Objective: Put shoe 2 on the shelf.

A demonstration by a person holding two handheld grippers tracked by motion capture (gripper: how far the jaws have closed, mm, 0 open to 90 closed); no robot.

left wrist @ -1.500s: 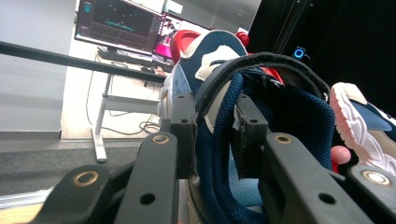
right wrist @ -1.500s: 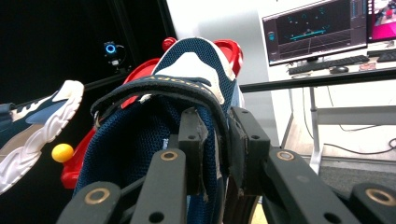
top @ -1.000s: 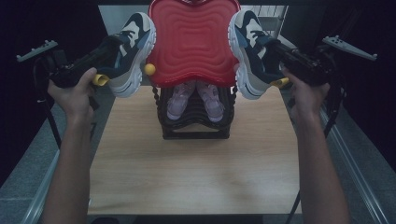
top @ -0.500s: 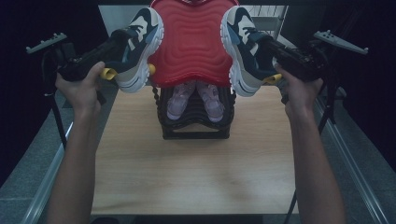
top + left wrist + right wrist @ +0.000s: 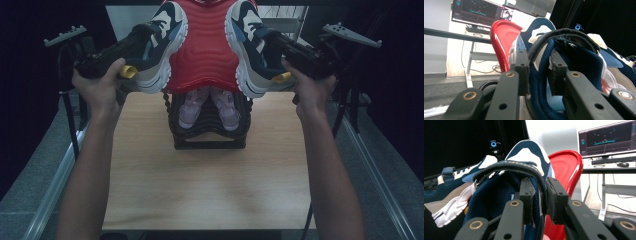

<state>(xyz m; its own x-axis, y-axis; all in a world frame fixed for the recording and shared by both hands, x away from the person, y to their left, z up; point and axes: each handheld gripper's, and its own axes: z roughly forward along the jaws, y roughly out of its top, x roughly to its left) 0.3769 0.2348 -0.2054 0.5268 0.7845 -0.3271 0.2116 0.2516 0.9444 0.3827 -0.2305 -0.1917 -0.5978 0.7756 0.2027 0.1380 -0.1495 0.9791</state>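
Both sneakers raised higher, left gripper (image 5: 131, 47) jaws clamping left sneaker (image 5: 160, 47) collar (right gripper (image 5: 280, 47) likewise, right sneaker (image 5: 250, 50))

On the table (image 5: 210, 185), toward its far edge, stands a rack (image 5: 209, 132) with a small pair of shoes (image 5: 209, 106) in it. A lid (image 5: 205, 45) rises above, one sneaker (image 5: 160, 47) at its left, another sneaker (image 5: 252, 47) at its right.
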